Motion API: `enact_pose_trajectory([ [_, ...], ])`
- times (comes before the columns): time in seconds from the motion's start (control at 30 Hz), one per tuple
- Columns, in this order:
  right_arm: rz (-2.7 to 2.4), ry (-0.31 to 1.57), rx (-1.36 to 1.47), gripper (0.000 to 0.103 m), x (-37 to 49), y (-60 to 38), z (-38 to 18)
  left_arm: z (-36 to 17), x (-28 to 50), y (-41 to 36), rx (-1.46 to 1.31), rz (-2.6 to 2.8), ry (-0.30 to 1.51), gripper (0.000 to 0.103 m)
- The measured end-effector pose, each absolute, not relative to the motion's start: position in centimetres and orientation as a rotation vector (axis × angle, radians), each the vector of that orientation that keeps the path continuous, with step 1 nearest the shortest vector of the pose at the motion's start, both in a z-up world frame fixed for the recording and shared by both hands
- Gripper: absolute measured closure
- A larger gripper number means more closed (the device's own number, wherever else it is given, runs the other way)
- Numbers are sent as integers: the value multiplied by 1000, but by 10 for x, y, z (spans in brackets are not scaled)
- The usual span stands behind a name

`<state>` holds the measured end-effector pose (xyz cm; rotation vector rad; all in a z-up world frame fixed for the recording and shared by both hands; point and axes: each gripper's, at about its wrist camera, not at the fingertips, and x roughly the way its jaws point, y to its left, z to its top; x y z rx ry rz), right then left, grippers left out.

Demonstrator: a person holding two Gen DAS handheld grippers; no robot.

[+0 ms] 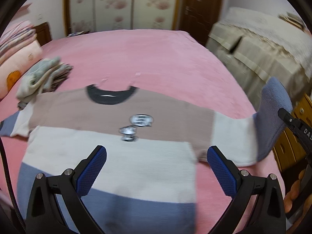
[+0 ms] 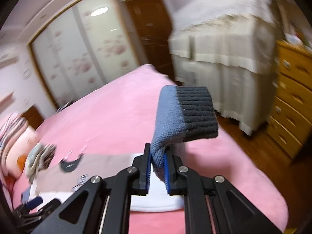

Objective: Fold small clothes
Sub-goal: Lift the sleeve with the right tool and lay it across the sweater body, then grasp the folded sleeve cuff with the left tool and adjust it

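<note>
Sweater lies flat, front up, on pink bed; collar at 12, hem at 6 in left wrist view. Bands top to bottom: tan, cream, blue. Two small patches mid-chest.

Left hand-held gripper: jaws wide apart, blue pads showing, nothing between them. It hovers over sweater's lower body, cream/blue bands; contact w/ cloth can't tell.

Right hand-held gripper: jaws closed tight on sleeve, blue knit pinched between pads. Sleeve end stands up above jaws, dark ribbed cuff on top, tipped toward 2. In left wrist view same sleeve lifts off bed at 3, cream part trailing back to sweater's shoulder.

Other sleeve lies flat at 9, off sweater's side.

Pile of clothes at 10, just beyond sweater's shoulder; touching or not, can't tell. Pillow further out at 10.

Wardrobe at 12 past bed. Cloth-covered furniture at 2. Wood drawers at 3 in right wrist view.
</note>
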<state>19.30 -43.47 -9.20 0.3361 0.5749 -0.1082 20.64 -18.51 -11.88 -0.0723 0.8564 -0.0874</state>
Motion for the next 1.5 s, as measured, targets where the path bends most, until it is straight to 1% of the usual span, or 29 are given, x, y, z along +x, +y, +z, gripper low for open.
enact_pose_trajectory([
  [0.13,-2,611,258,92,216,-371,-95,-124,210,-137,-108,-16,855,1],
  [0.43,182,752,159,92,255,-248,-149,-155,224,-50,-222,85,909,1],
  [0.53,208,829,133,87,264,-224,-171,-165,227,-30,-251,87,934,1],
  [0.57,214,854,133,84,265,-220,-178,-169,228,-27,-256,85,942,1],
  [0.6,236,879,142,77,265,-217,-184,-172,230,-24,-260,81,949,1],
  [0.7,255,898,155,68,260,-213,-191,-176,230,-23,-261,66,956,1],
  [0.87,247,869,135,66,237,-217,-178,-180,233,-29,-257,-2,964,1],
  [1.03,213,837,164,63,203,-241,-167,-188,236,-45,-269,-114,985,1],
  [1.13,180,850,202,62,183,-259,-172,-199,240,-53,-320,-184,1018,12],
  [1.2,161,879,235,62,175,-272,-179,-212,245,-56,-387,-229,1056,25],
  [1.23,155,894,255,62,170,-278,-184,-218,249,-57,-423,-248,1073,29],
  [1.3,138,916,277,62,164,-288,-191,-229,257,-60,-498,-283,1105,43],
  [1.47,89,945,281,62,155,-307,-205,-240,273,-66,-642,-307,1095,47],
  [1.5,81,949,287,62,155,-310,-207,-242,278,-69,-656,-309,1098,57],
])
